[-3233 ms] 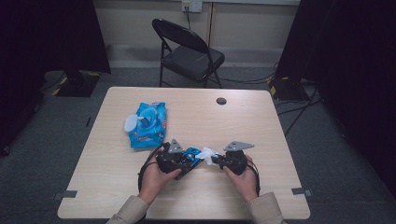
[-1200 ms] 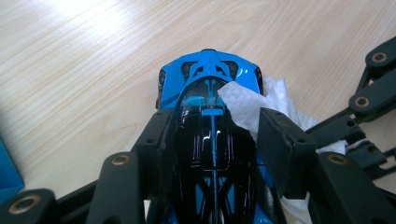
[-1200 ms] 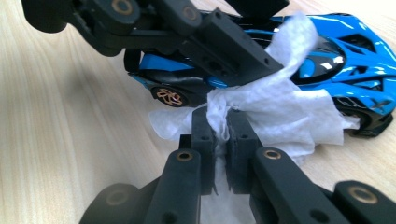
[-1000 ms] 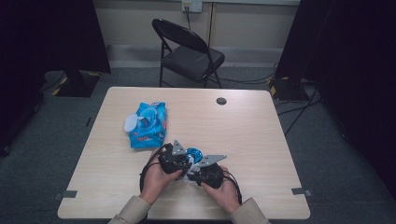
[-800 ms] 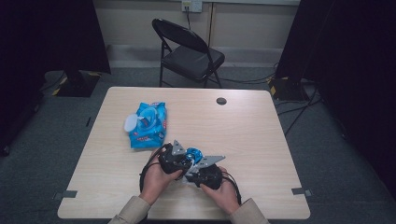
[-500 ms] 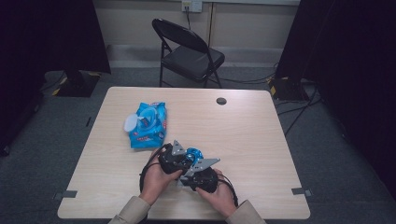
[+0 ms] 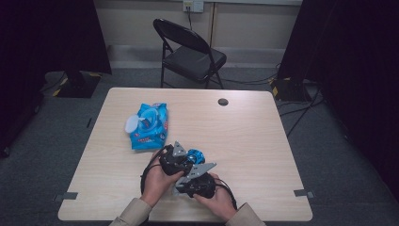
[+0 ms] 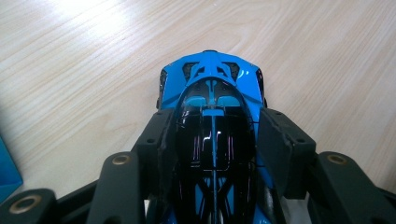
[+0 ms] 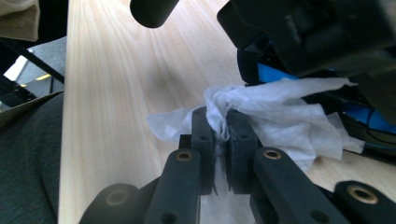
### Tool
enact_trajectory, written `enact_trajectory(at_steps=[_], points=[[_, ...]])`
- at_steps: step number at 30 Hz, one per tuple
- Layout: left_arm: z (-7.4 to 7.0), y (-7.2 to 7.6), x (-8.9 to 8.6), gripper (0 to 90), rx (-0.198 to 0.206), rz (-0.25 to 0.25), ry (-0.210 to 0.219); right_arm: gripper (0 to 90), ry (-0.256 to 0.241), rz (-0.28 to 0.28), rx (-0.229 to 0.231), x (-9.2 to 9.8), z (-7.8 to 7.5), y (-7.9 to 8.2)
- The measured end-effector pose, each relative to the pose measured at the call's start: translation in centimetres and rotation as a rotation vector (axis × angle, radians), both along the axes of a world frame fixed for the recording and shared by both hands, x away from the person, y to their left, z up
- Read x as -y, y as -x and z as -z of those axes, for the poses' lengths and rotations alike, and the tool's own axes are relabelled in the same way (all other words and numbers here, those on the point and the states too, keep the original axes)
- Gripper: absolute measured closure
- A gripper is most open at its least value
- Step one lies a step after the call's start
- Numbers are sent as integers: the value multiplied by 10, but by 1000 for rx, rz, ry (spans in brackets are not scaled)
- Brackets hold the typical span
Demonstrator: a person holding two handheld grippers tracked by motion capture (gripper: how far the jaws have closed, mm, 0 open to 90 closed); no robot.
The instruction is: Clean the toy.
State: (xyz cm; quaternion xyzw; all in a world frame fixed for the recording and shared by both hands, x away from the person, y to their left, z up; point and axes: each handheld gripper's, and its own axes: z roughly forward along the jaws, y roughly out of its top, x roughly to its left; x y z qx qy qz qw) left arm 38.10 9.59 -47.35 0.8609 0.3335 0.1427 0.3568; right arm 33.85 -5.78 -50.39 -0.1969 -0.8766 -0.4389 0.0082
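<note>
Dark curtains and grey carpet frame the scene, with a black folding chair (image 7: 190, 52) standing at the top centre of the high view. Below it, the pale wood-grain table (image 7: 244, 127) takes up the middle of the frame, smooth and rectangular with rounded corners. Left of centre on it lies a soft blue wipes packet (image 7: 148, 125), its round white lid flipped open.

Low in the frame, both hands meet close together. The left gripper (image 8: 212, 140) has its black jaws clamped on the flanks of a glossy blue and black toy car (image 8: 212, 121), nose pointing away, over the tabletop. The right gripper (image 9: 217, 128) has its jaws pinched nearly together on a crumpled white wipe (image 9: 275, 112), thin and creased, pressed against the car's side.
</note>
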Motion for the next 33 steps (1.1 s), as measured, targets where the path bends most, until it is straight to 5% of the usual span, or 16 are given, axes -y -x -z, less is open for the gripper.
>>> enact_trajectory(at_steps=[7, 12, 23, 30, 33], points=[[0, 0, 0, 479, -1, -3, 6, 844, -30, 18, -33, 19, -12, -11], [0, 0, 0, 479, 2, -4, 1, 844, -45, 88, -61, 45, -16, -26], [-1, 0, 1, 479, 1, -7, -7, 844, -61, 278, -47, 97, -23, -46], [0, 0, 1, 479, -1, -10, 3, 844, -92, 396, -40, 112, -16, -54], [0, 1, 1, 478, 1, -11, 2, 845, -60, 425, -22, 108, -9, -55]])
